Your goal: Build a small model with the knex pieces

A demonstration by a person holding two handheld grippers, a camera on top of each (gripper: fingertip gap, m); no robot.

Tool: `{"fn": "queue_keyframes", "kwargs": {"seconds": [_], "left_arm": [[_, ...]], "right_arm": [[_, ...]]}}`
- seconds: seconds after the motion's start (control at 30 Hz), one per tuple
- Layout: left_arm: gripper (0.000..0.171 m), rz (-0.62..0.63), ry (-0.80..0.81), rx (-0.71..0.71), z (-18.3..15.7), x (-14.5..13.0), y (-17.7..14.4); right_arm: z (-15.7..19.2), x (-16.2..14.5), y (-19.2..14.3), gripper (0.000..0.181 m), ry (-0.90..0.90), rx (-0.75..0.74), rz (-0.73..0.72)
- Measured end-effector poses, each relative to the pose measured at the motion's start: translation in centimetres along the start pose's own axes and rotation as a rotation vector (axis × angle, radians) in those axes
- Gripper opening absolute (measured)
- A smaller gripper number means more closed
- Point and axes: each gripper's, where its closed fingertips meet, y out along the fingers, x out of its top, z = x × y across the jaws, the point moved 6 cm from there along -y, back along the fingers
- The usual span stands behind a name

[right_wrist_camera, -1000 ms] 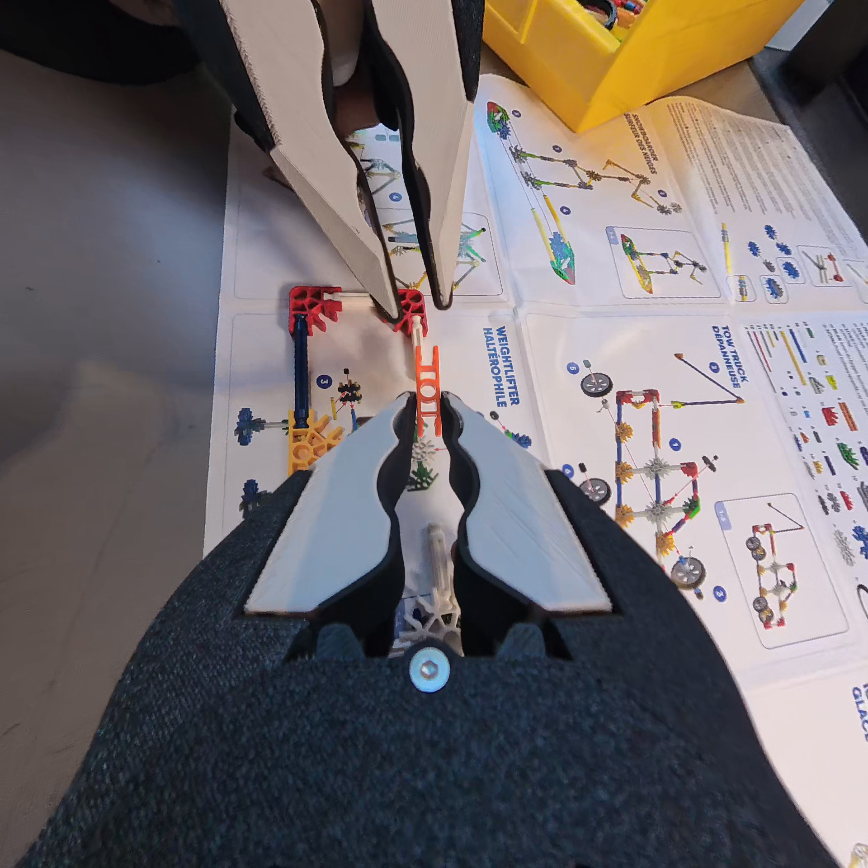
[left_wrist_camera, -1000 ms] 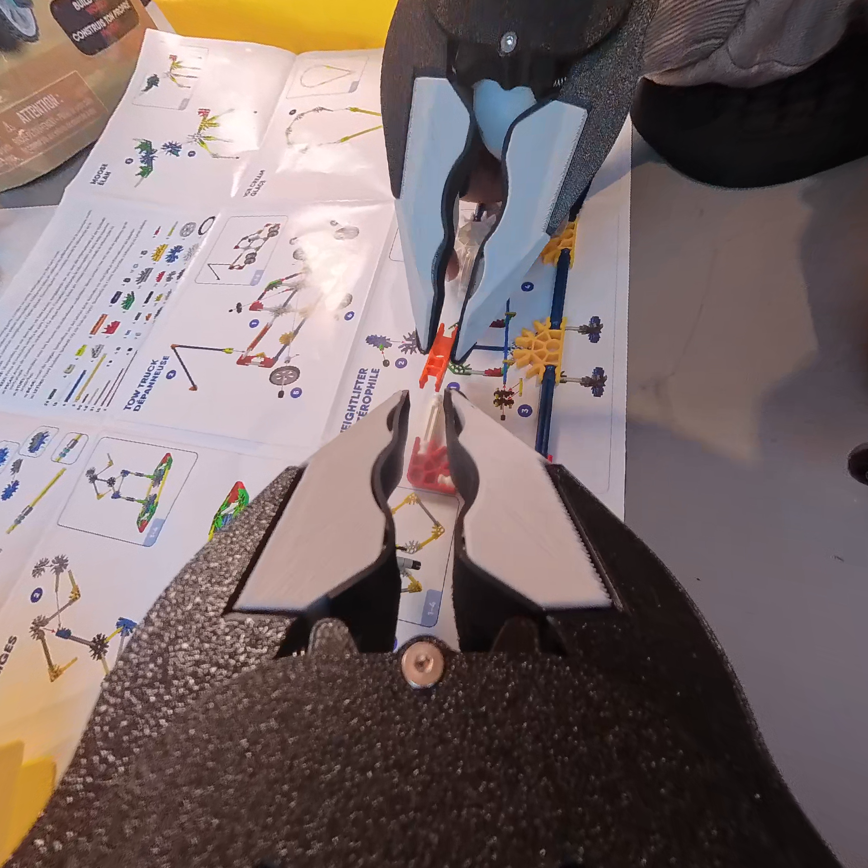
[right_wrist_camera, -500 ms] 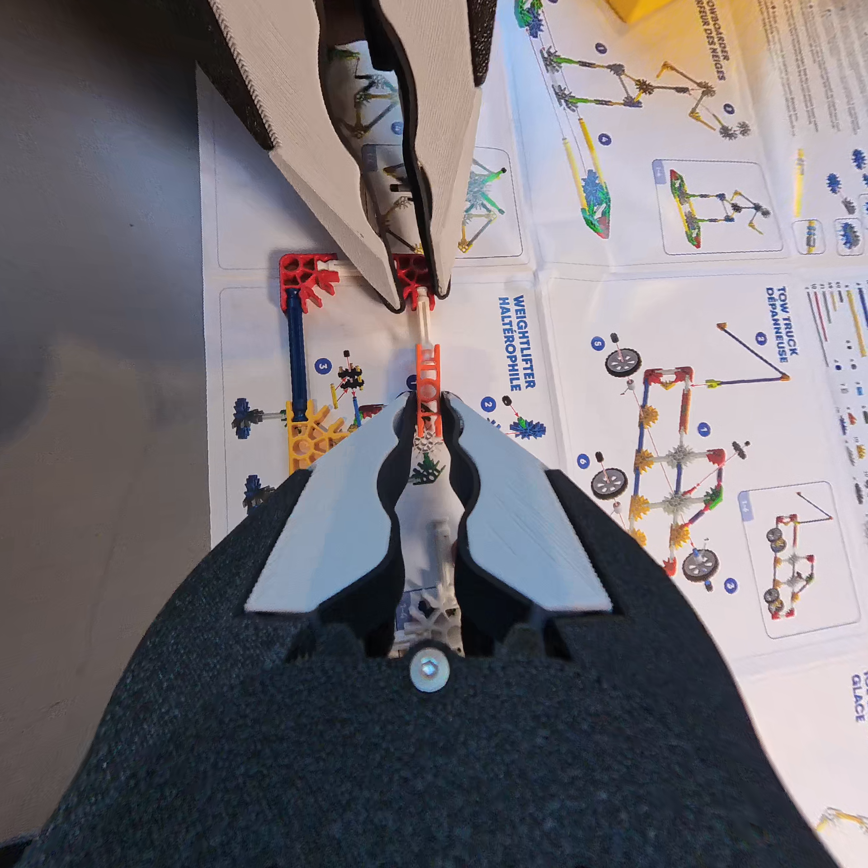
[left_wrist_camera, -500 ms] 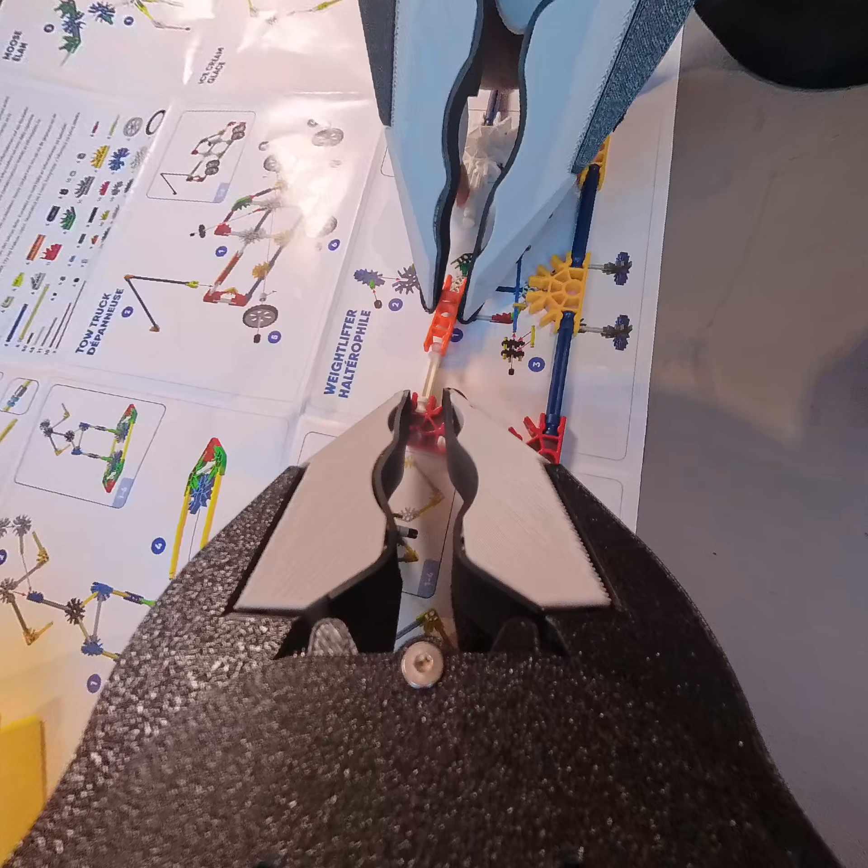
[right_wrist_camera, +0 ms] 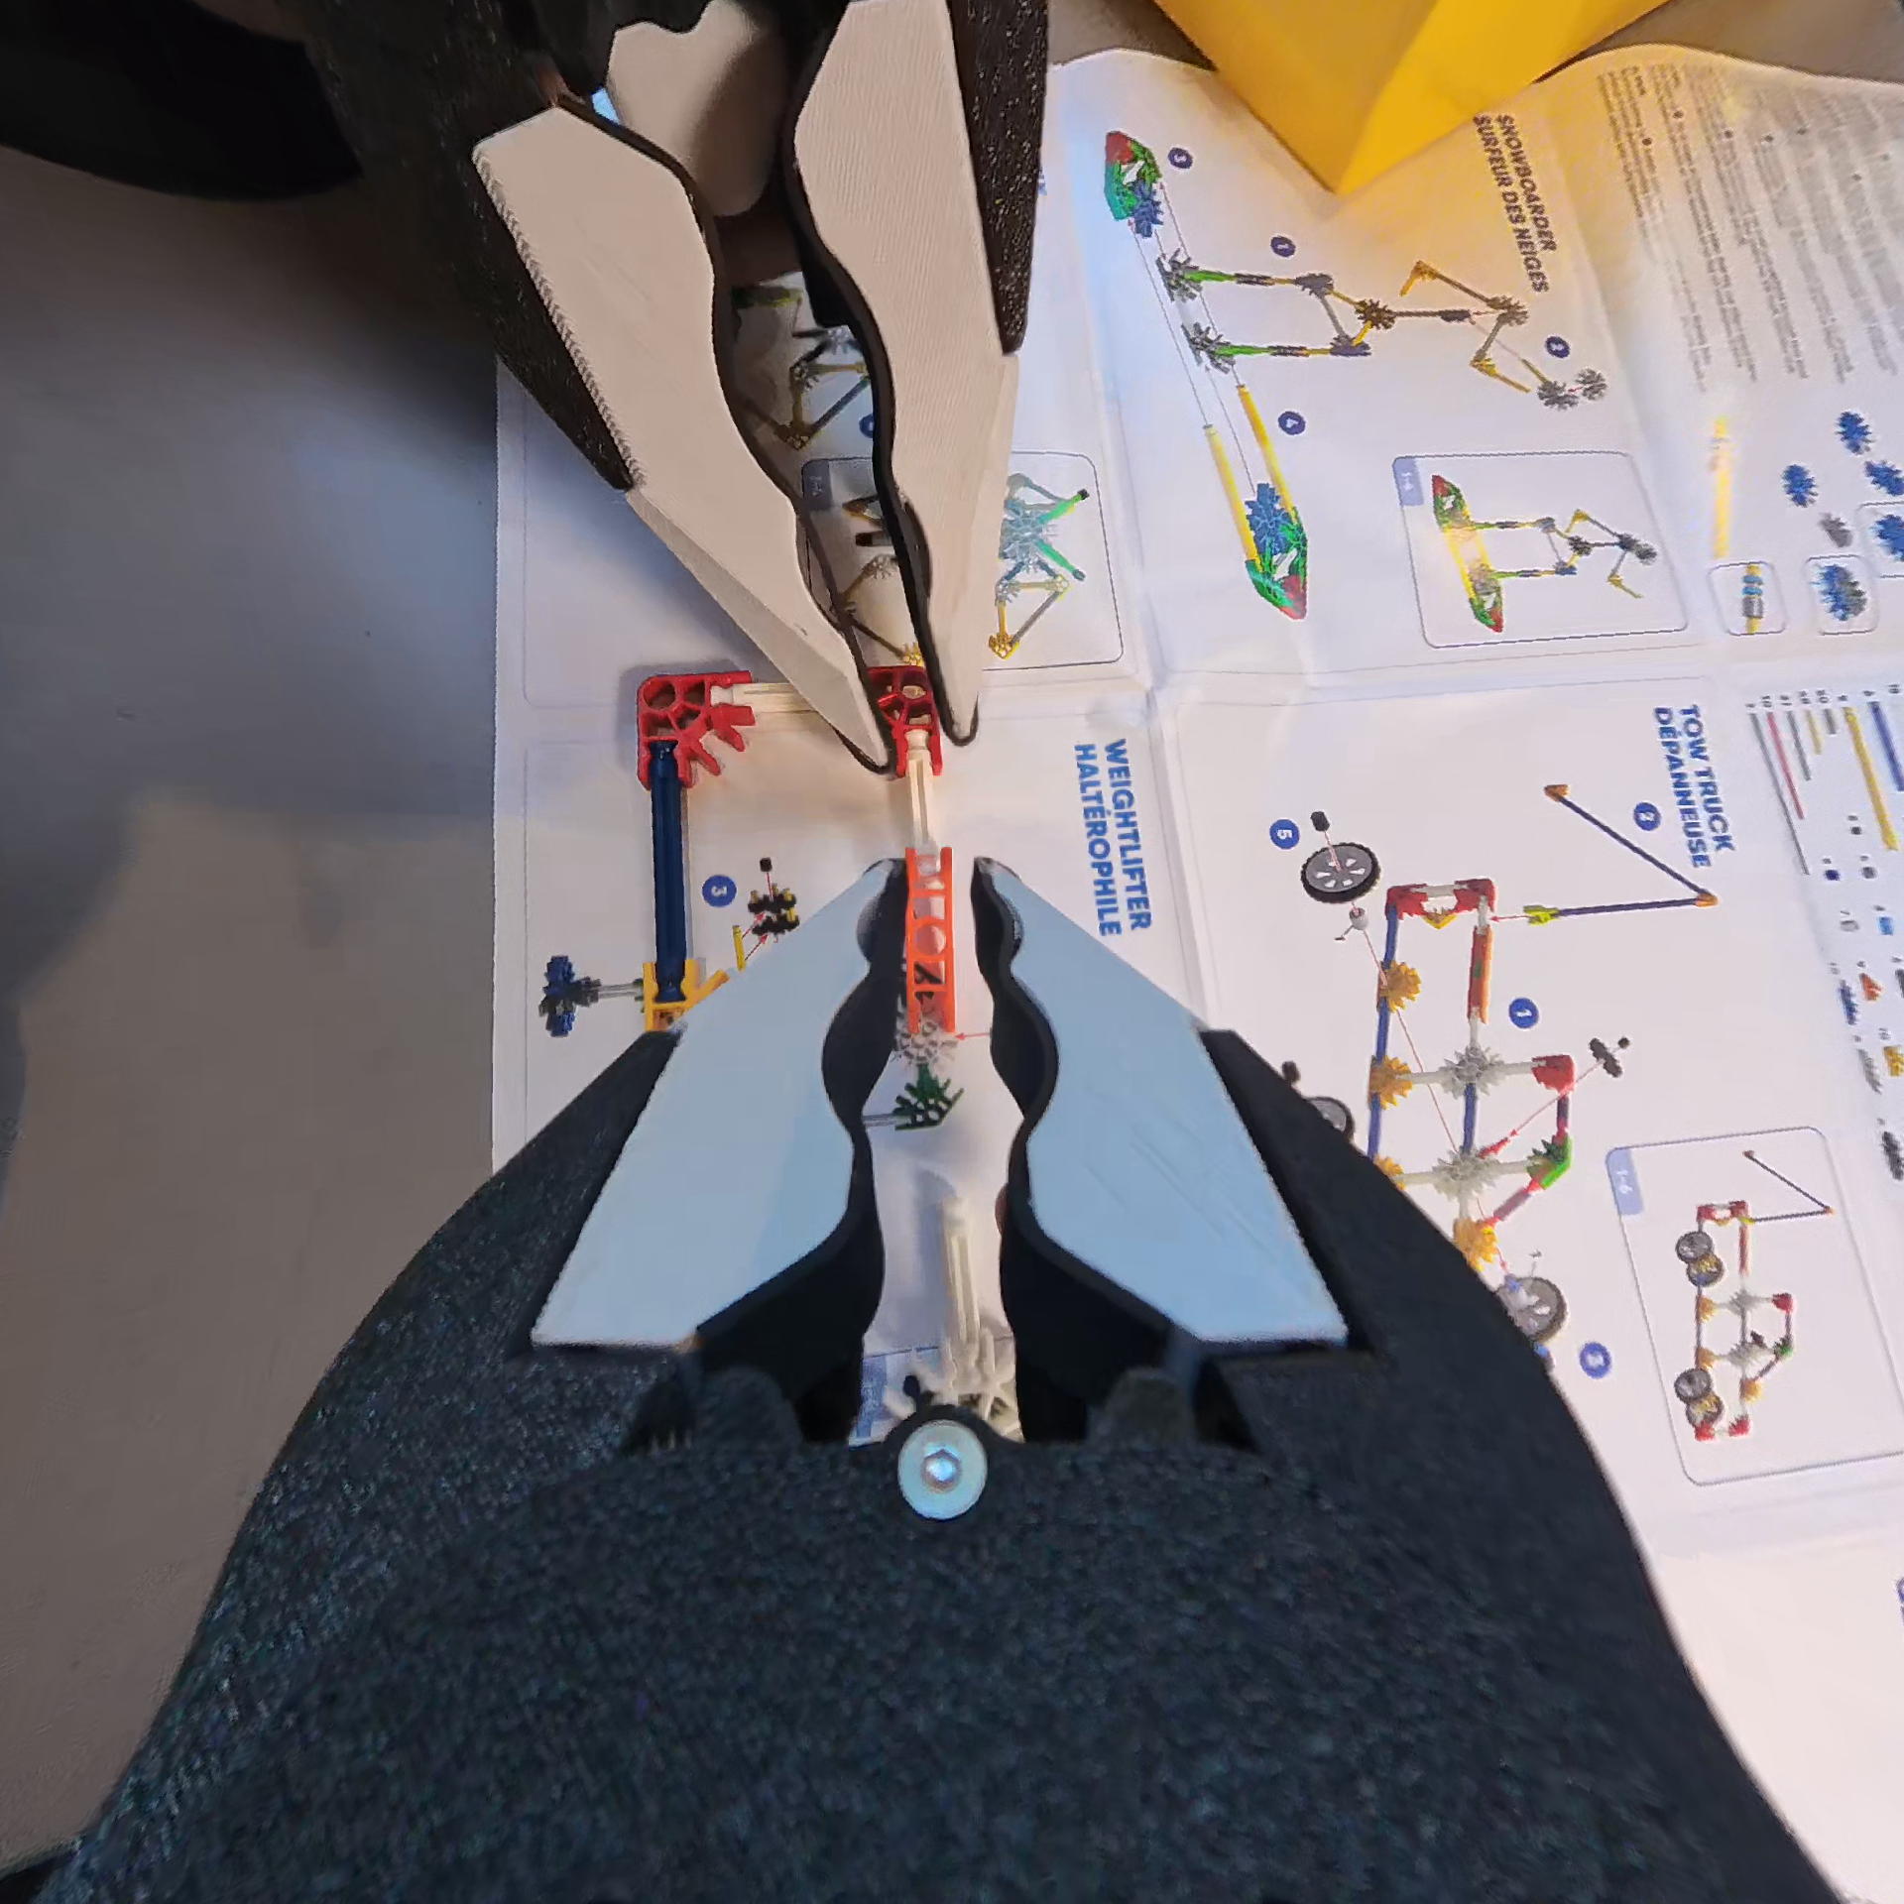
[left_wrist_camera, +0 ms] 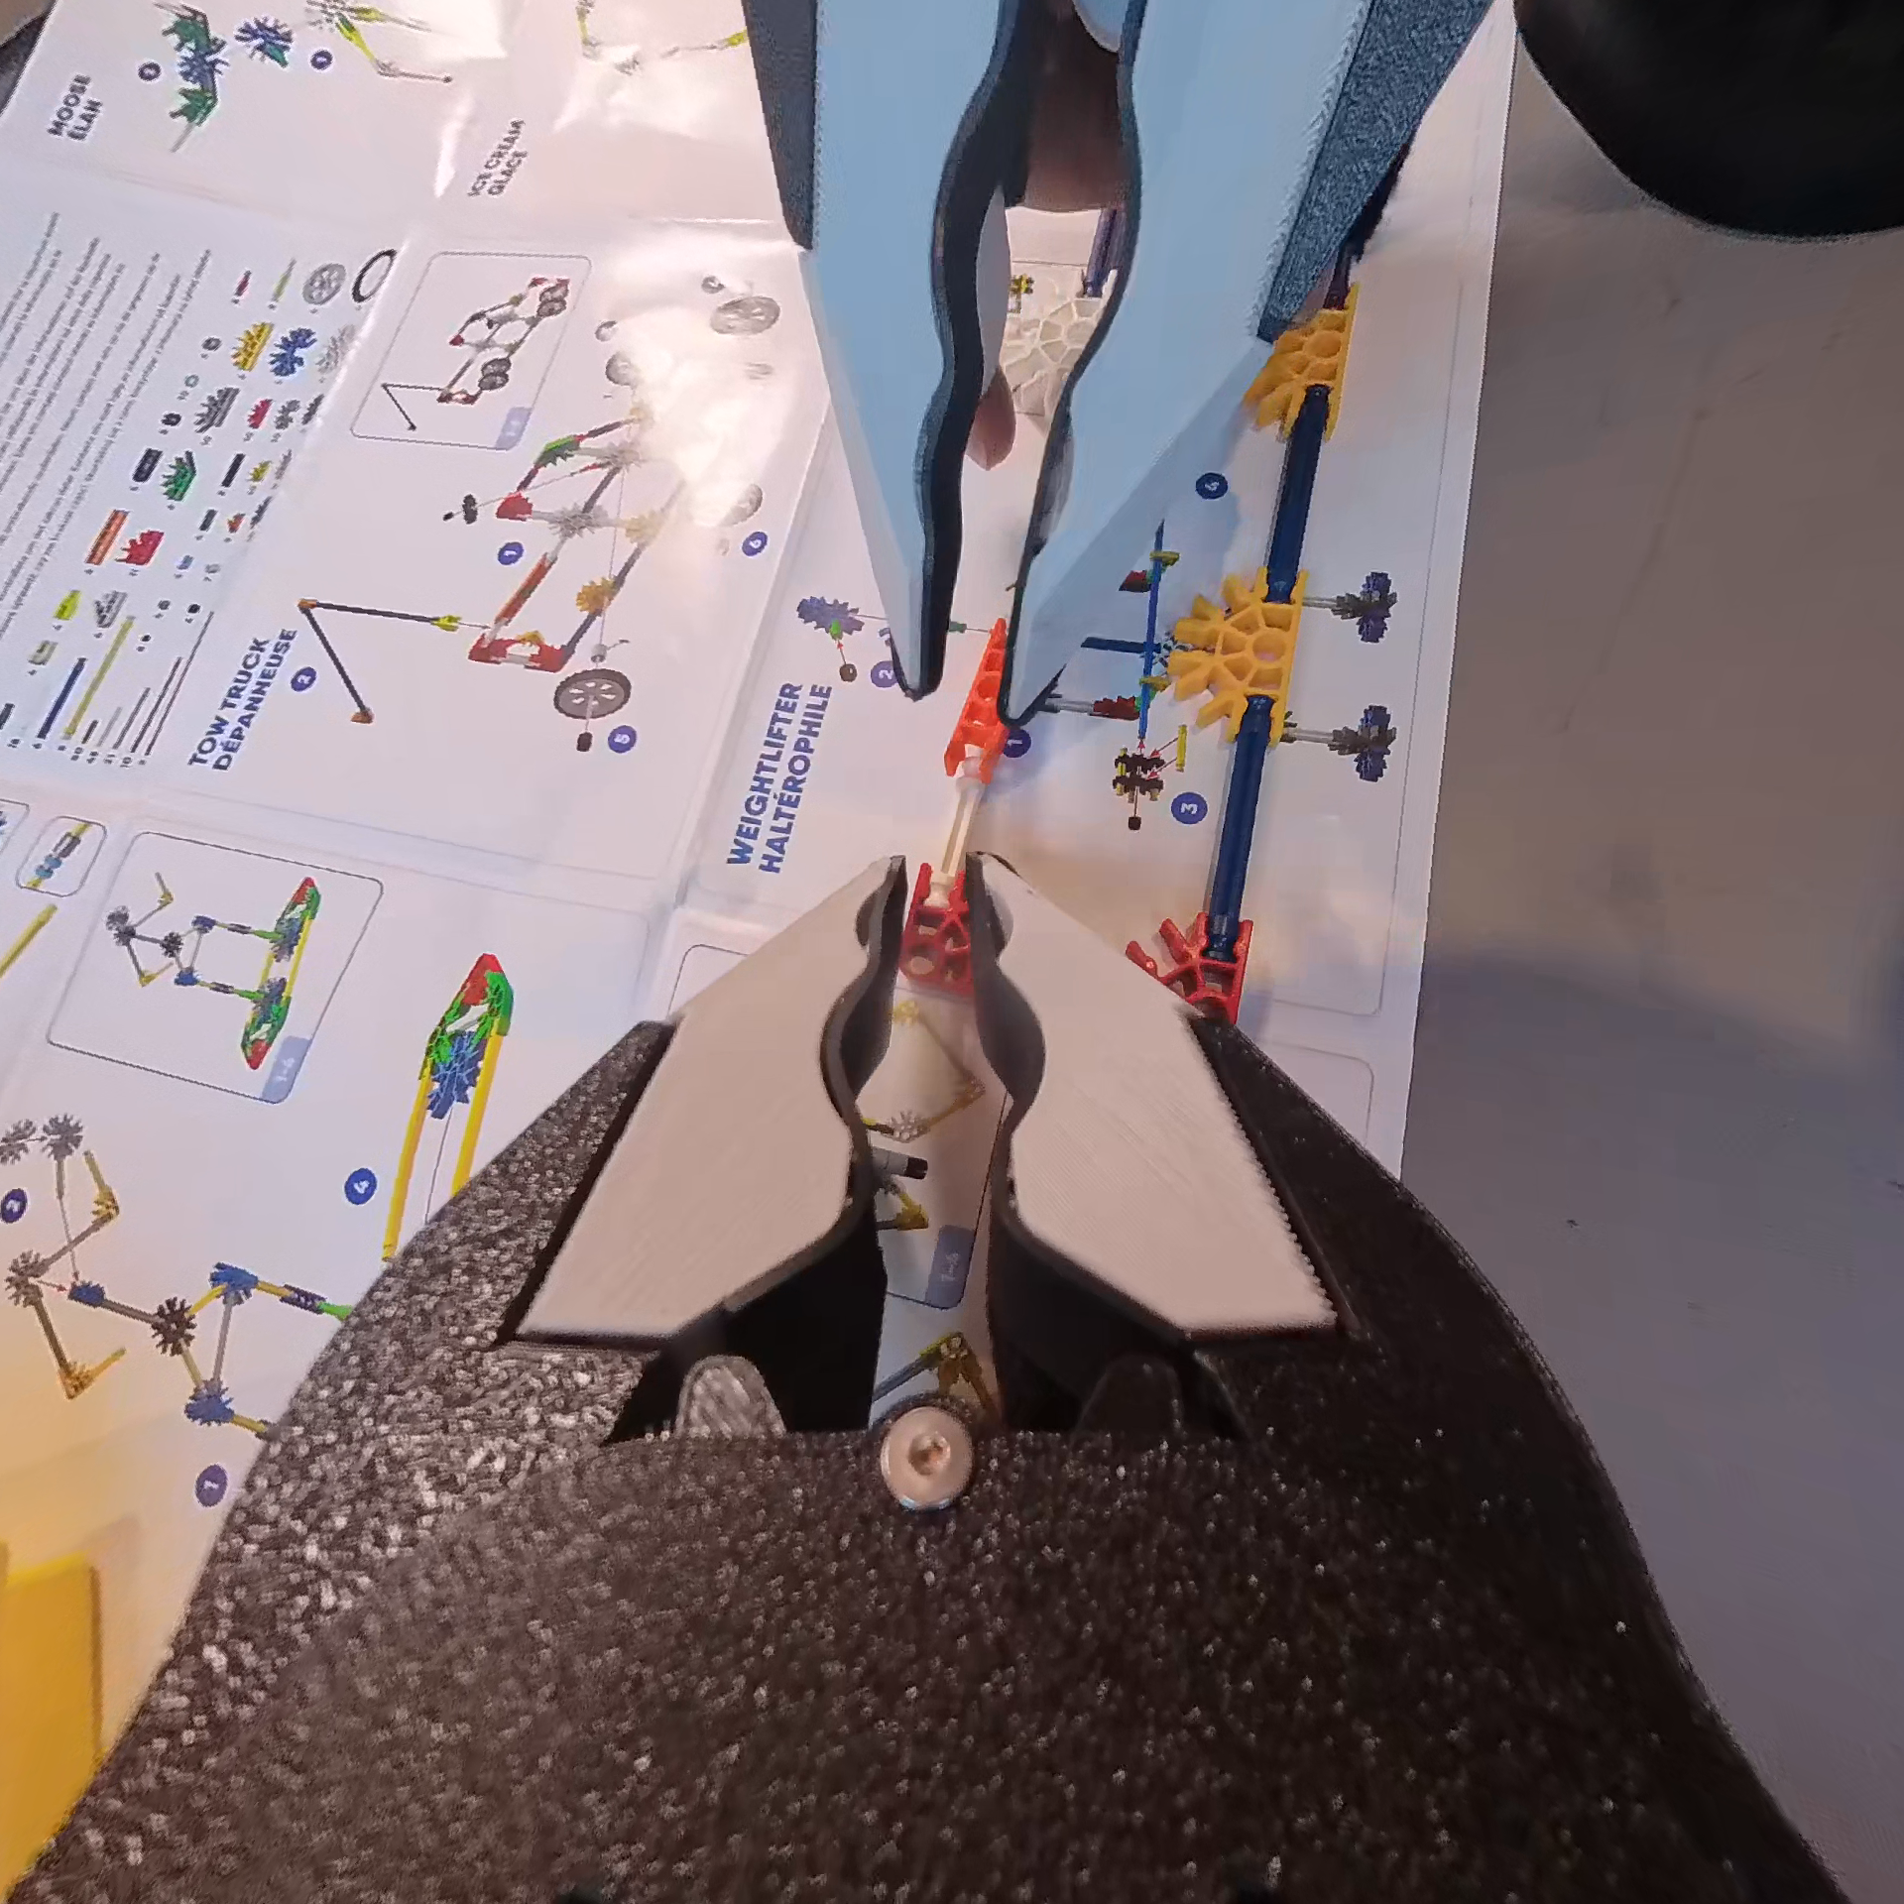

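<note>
My left gripper (left_wrist_camera: 940,874) is shut on a small red connector (left_wrist_camera: 936,932). A short white rod (left_wrist_camera: 958,814) runs from it into an orange connector (left_wrist_camera: 979,690). The three lie in a line just above the instruction sheet (left_wrist_camera: 618,783). My right gripper (right_wrist_camera: 930,871) faces the left one (right_wrist_camera: 917,747). Its jaws stand a little apart on either side of the orange connector (right_wrist_camera: 930,932), with small gaps showing. In the right wrist view the red connector (right_wrist_camera: 907,711) sits pinched between the left fingertips.
A part-built frame lies on the sheet beside the grippers: a blue rod (left_wrist_camera: 1252,824) with yellow connectors (left_wrist_camera: 1236,644) and a red corner connector (right_wrist_camera: 685,721). A white snowflake connector on a white rod (right_wrist_camera: 958,1329) lies under my right gripper. A yellow bin (right_wrist_camera: 1442,82) stands beyond. Only a small space, under 4 cm, lies between the two pairs of fingers.
My right gripper's jaws have parted slightly off the orange connector they pinched before. My left gripper keeps its hold on the red connector. Both cameras have shifted a little over the sheet.
</note>
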Motion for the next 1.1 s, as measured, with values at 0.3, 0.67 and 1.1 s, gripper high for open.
{"fn": "queue_keyframes", "kwargs": {"seconds": [0.3,0.67,1.1], "left_arm": [[0.006,0.012,0.006,0.000,-0.1,-0.1,0.2],[0.006,0.013,0.010,0.007,-0.2,-0.1,0.2],[0.006,0.015,0.008,0.007,-0.2,-0.1,0.1]], "right_arm": [[-0.4,-0.5,1.2,0.008,-0.023,0.077,0.140],[0.0,0.1,1.3,0.015,-0.110,0.077,0.165],[0.4,-0.4,0.4,0.009,-0.108,0.041,0.145]]}}
